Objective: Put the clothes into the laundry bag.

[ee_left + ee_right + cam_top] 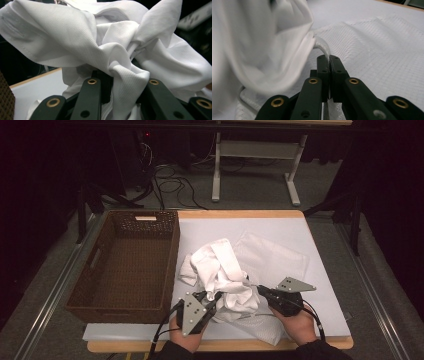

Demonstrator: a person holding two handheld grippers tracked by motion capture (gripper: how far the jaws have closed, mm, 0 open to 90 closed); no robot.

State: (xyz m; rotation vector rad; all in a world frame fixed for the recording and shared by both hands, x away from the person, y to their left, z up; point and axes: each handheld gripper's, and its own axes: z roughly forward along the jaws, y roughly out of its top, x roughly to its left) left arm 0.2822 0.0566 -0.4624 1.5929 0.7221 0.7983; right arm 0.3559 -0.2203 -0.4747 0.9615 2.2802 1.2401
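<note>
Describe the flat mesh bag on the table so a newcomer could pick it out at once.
Start at the brown wicker basket on the left of the table. Right of it, past the crumpled white cloth, lies the flat white mesh bag: gridded, translucent, spread out rather than bunched.

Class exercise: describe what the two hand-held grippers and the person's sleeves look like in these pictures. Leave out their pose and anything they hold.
The left gripper and right gripper are black, each topped by a grey three-cornered plate with small holes. Black cables trail from both towards the person. Up close, the jaws are flat black bars with brass-ringed holes. The sleeves are dark.
</note>
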